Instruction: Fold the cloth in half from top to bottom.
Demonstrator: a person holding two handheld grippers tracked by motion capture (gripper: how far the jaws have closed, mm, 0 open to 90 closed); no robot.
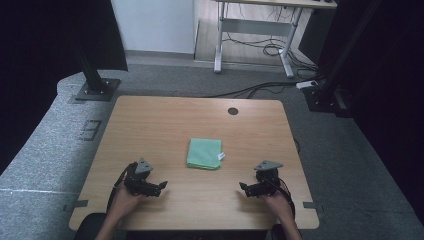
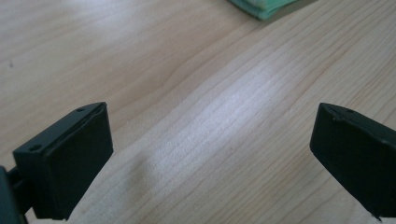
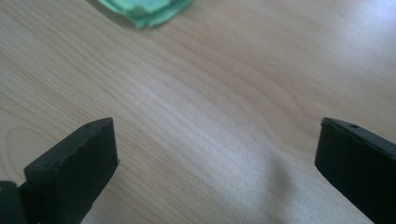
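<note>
A folded green cloth (image 1: 204, 153) with a small white tag lies flat near the middle of the wooden table (image 1: 165, 120). My left gripper (image 1: 161, 188) rests low at the front left, pointing right, its jaws wide apart over bare wood. My right gripper (image 1: 243, 188) sits at the front right, pointing left, also open with nothing between its jaws. In the left gripper view a corner of the cloth (image 2: 264, 7) shows at the top edge, well beyond the gripper (image 2: 210, 154). The right gripper view has the cloth (image 3: 144, 10) at its top left, ahead of the gripper (image 3: 217, 163).
A round cable hole (image 1: 233, 111) sits near the table's far edge. Black frame posts on base plates (image 1: 95, 90) stand on the grey carpet beyond the far corners. A white desk frame (image 1: 255, 35) with cables stands farther back.
</note>
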